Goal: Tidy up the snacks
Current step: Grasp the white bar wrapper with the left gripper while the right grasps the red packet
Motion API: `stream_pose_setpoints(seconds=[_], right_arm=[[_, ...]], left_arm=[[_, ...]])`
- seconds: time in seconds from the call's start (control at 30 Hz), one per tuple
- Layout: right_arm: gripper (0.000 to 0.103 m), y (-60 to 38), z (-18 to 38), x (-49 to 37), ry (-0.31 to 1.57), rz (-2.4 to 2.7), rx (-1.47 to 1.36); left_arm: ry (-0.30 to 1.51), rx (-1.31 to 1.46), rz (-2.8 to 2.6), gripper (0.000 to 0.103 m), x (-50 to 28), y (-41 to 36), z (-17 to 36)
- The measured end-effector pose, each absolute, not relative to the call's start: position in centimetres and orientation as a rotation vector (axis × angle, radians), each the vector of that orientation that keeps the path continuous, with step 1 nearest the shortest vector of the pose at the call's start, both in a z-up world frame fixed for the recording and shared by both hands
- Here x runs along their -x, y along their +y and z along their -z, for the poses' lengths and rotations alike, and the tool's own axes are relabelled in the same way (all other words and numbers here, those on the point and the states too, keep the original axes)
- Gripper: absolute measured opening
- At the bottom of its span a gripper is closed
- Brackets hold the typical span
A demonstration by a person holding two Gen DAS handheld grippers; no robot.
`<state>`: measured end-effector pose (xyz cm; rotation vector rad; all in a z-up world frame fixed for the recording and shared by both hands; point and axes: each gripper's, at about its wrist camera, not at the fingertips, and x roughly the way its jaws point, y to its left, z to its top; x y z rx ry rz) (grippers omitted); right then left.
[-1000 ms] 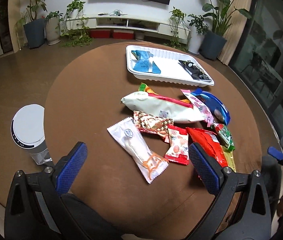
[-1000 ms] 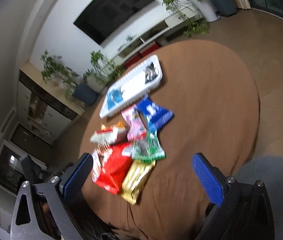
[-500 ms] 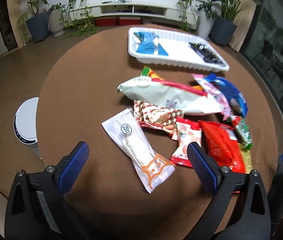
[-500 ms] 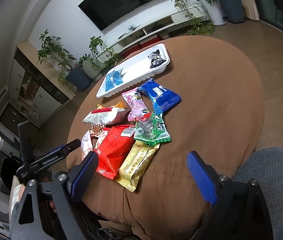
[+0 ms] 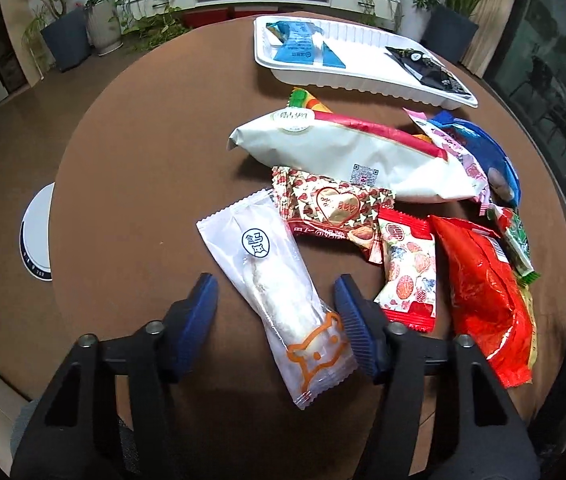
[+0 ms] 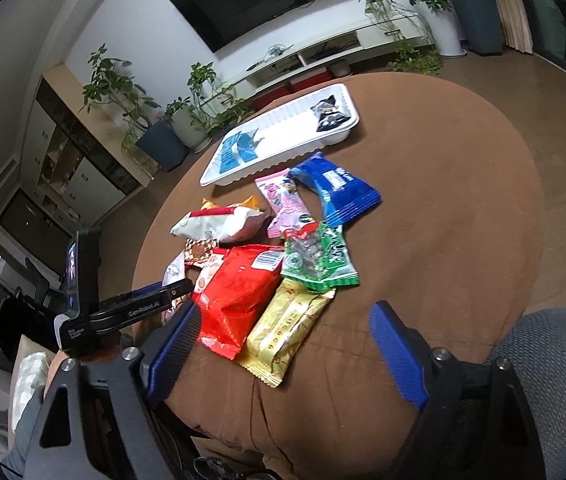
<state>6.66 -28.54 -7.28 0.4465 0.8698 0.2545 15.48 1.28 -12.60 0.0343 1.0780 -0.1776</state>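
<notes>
Left gripper (image 5: 275, 312) now sits lower and closer to the table (image 5: 143, 152) than one second ago, straddling the near end of the white wrapped snack (image 5: 271, 284). Its jaws are closing from full spread; left pad still apart from wrapper. Right gripper (image 6: 283, 344) has rolled level, jaws closing slightly.
</notes>
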Motion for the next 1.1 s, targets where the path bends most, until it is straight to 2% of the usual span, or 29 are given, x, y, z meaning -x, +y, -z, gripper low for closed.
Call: stream_pose_setpoints(seconds=[0.1, 0.17, 0.47, 0.67, 0.9, 1.1], right_arm=[[0.086, -27.7, 7.1, -6.8, 0.873, -0.269, -0.42], [0.086, -27.1, 7.0, -6.9, 0.875, -0.275, -0.399], [0.086, -24.9, 7.1, -8.1, 0.917, -0.292, -0.328], [0.086, -22.4, 7.0, -10.4, 0.957, -0.355, -0.317], [0.077, -20.8, 8.7, -13.3, 1.072, -0.345, -0.335], [0.077, -21.2, 10.1, -14.6, 1.142, -0.311, -0.343]], left_arm=[[1.083, -0.041, 0.194, 0.035, -15.6, 1.7, 12.5], [1.09, -0.053, 0.203, 0.032, -15.4, 2.0, 12.4], [1.102, -0.132, 0.242, 0.032, -14.3, 1.6, 12.4], [1.105, -0.118, 0.291, 0.028, -13.3, 2.1, 12.2], [1.103, -0.103, 0.327, 0.028, -12.3, 3.0, 12.1], [1.094, -0.113, 0.339, 0.028, -12.0, 2.9, 12.1]])
